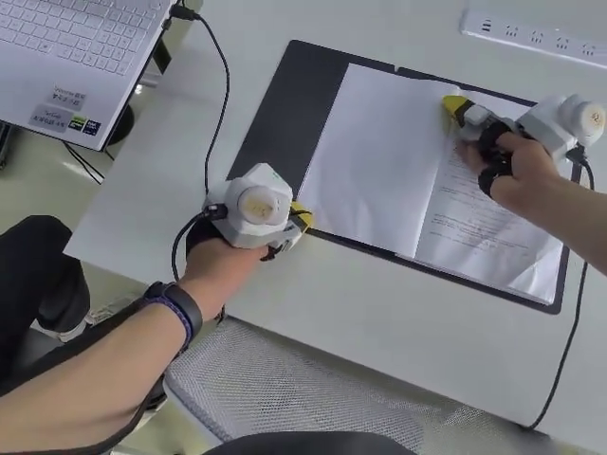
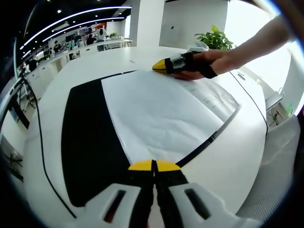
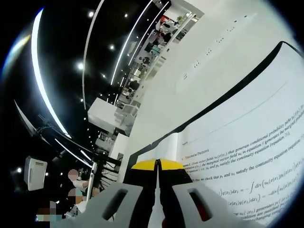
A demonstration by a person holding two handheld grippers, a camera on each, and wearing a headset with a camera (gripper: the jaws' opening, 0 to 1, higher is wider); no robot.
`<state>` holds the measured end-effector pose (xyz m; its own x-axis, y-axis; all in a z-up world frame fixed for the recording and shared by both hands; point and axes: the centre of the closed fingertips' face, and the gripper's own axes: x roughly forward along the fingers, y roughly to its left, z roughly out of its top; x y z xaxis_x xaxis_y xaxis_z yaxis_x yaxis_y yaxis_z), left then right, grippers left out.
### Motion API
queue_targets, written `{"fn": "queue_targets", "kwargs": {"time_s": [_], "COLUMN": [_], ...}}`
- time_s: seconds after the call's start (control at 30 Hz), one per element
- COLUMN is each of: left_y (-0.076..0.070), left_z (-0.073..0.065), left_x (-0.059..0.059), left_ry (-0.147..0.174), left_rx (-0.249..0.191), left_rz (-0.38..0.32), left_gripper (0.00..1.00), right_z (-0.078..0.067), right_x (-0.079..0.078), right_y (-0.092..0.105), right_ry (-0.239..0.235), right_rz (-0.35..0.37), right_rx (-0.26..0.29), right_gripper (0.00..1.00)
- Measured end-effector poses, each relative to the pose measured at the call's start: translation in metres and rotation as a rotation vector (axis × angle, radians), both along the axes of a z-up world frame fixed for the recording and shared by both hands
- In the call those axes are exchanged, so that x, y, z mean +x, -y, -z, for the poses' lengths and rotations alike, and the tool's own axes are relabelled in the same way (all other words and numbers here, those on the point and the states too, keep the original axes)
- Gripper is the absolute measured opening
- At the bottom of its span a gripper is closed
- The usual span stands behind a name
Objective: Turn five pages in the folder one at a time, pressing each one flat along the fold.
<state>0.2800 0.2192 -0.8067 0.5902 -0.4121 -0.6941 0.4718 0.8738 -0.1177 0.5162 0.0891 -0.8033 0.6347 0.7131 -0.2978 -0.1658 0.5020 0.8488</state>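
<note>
A black folder (image 1: 283,114) lies open on the white desk. A blank turned page (image 1: 379,156) lies on its left half and a printed page (image 1: 484,223) on its right. My left gripper (image 1: 300,219) is shut, its yellow tips (image 2: 153,165) at the near edge of the blank page (image 2: 156,109), beside the black cover (image 2: 85,142). My right gripper (image 1: 455,106) is shut and rests at the far end of the fold, touching the printed page (image 3: 256,123). It also comes into the left gripper view (image 2: 161,65), low over the paper.
An open laptop (image 1: 66,47) stands at the far left, and a black cable (image 1: 220,85) runs from it past the folder. A white power strip (image 1: 536,36) lies at the far right. A mesh chair seat (image 1: 313,389) is below the desk's near edge.
</note>
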Motion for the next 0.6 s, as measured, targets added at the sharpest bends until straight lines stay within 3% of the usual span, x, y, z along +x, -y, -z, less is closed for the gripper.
{"fn": "queue_targets", "kwargs": {"time_s": [0.6], "left_y": [0.000], "left_z": [-0.001], "left_x": [-0.002], "left_ry": [-0.001], "left_rx": [-0.017], "left_rz": [-0.018], "left_gripper": [0.00], "right_z": [-0.002], "right_x": [-0.052], "right_y": [-0.001], "right_ry": [-0.003], "right_rz": [-0.066], "right_rx": [-0.003], "right_gripper": [0.00]}}
